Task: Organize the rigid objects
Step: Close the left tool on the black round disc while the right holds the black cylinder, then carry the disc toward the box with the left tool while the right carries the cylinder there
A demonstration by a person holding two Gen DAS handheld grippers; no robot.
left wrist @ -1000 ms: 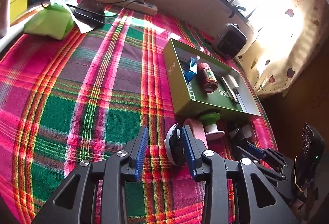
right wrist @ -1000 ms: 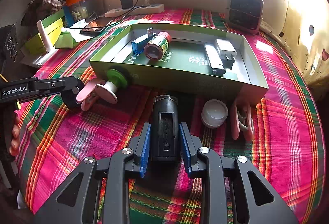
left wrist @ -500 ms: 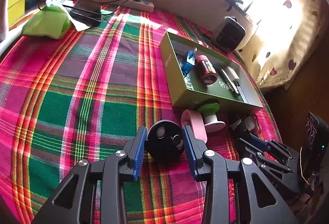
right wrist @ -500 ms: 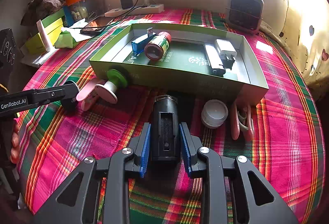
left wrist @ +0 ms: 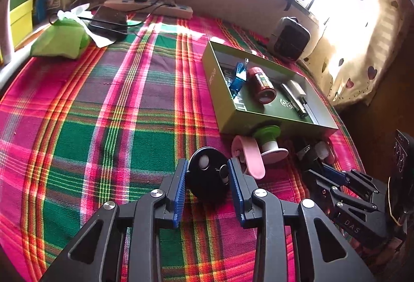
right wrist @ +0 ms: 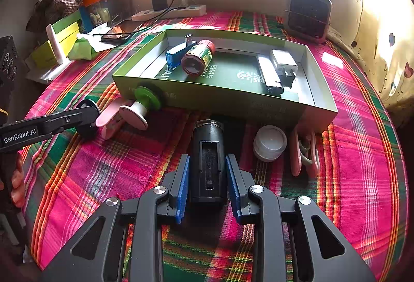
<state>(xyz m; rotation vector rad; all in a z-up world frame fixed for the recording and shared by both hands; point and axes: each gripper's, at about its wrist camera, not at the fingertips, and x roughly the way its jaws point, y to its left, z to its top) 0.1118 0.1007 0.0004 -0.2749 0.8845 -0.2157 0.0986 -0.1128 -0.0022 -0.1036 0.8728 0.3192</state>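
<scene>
Plaid cloth (left wrist: pixel 108 111) covers the desk, and the green box (right wrist: pixel 225 103) sits near its middle, open side up. Inside the box lie a blue stick (right wrist: pixel 177 53), a red can (right wrist: pixel 198 57) on its side touching the stick, a white bar (right wrist: pixel 269 74) and a white plug (right wrist: pixel 283 62) next to that bar.

Just in front of the box's near wall is a black cylinder (right wrist: pixel 208 160), lying lengthwise and pointing at the box. The right hand-held gripper (right wrist: pixel 207 183) pinches this cylinder, its blue pads pressed on both flanks. Beside the cylinder, still before the box, sit a white cap (right wrist: pixel 270 142) and a pink clip (right wrist: pixel 304 152), the clip just past the cap.

At the box's near left corner a spool (right wrist: pixel 141 107) with a green end leans against the wall, and a pink piece (left wrist: pixel 249 156) lies touching it. Just beyond that, farther from the box, stands a black disc (left wrist: pixel 207 174) on its edge. The left hand-held gripper (left wrist: pixel 207 183) has just been closing its jaws on this disc; the pads now touch its rim on either side, so it looks pinched.

Well behind the box, by the wall, are a power strip (left wrist: pixel 155 6), a phone (left wrist: pixel 108 22) and a green bag (left wrist: pixel 60 40). A small heater (right wrist: pixel 308 14) stands off the box's far right corner.
</scene>
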